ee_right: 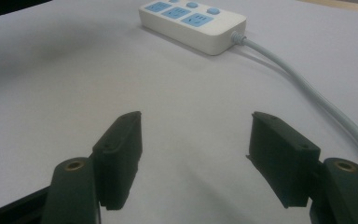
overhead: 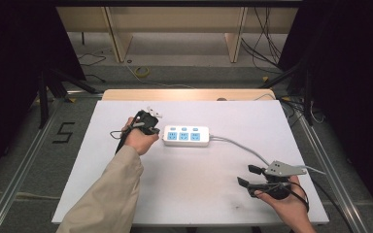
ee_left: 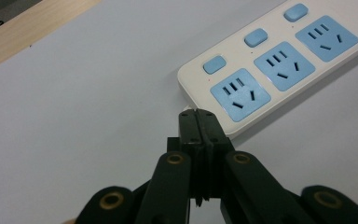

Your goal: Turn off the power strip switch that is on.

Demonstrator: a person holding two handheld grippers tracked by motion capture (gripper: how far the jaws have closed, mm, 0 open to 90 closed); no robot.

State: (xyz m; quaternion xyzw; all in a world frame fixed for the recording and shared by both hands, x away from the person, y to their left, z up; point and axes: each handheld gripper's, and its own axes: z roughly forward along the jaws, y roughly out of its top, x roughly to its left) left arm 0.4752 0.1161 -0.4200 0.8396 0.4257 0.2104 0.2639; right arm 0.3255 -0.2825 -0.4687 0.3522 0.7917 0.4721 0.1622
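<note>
A white power strip (overhead: 186, 136) with three blue sockets and three blue buttons lies mid-table. Its grey cable (overhead: 243, 146) runs off to the right. My left gripper (overhead: 151, 127) is shut with nothing between its jaws, its tip touching or nearly touching the strip's left end. The left gripper view has the closed tip (ee_left: 199, 116) right at the edge of the power strip (ee_left: 279, 65), by the nearest socket. Near the table's front right my right gripper (overhead: 248, 175) stands open and empty. The right gripper view looks between the spread jaws (ee_right: 193, 133) toward the power strip (ee_right: 193, 21) and cable (ee_right: 303, 84) farther off.
The table top (overhead: 189, 184) is white with a wooden strip (overhead: 184, 94) along its far edge. Beyond it stand wooden frame legs, with loose cables (overhead: 141, 72) on the floor. Dark stands flank both sides.
</note>
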